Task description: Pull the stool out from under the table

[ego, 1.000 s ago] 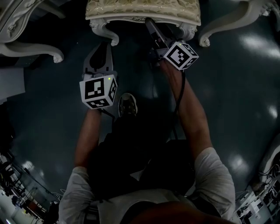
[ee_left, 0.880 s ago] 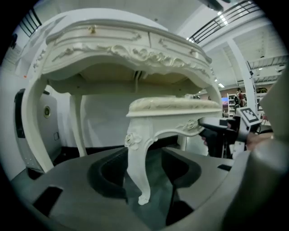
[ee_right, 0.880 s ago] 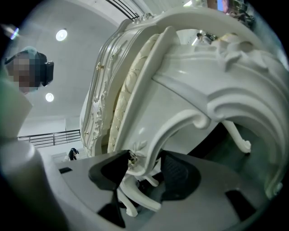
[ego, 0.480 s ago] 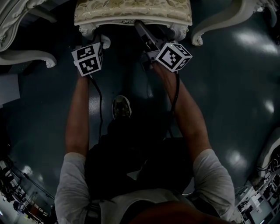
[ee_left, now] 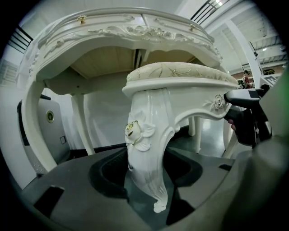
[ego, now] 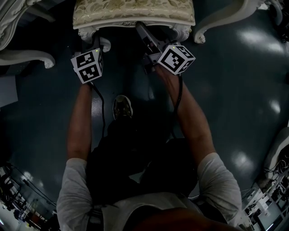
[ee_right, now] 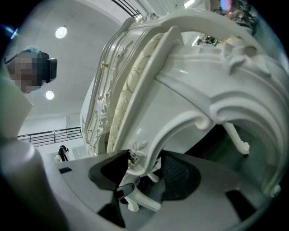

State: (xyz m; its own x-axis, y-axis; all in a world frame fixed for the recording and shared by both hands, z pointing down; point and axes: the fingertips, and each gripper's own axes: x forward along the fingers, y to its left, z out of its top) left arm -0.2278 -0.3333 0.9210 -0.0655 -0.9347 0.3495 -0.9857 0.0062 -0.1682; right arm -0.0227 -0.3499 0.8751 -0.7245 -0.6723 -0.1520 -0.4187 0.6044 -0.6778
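Observation:
The white carved stool (ego: 135,11) with a cream cushion stands at the top of the head view, between the table's curved legs (ego: 27,56). My left gripper (ego: 92,44) is at the stool's front left leg. In the left gripper view that leg (ee_left: 146,149) stands between the jaws of this gripper (ee_left: 146,173); the jaws are closing, with a small gap still on each side. My right gripper (ego: 141,28) reaches under the stool's front edge. Its jaws (ee_right: 144,173) are shut on the carved front rail (ee_right: 180,122).
The white ornate table (ee_left: 122,27) arches over the stool. Another of its curved legs (ego: 216,22) stands at the upper right. The person's shoe (ego: 122,107) rests on the dark glossy floor behind both grippers. Cluttered equipment lies along the lower corners.
My left gripper has moved forward from over the floor to the stool's front left leg and now has the leg between its jaws. The right gripper has kept its hold on the front rail.

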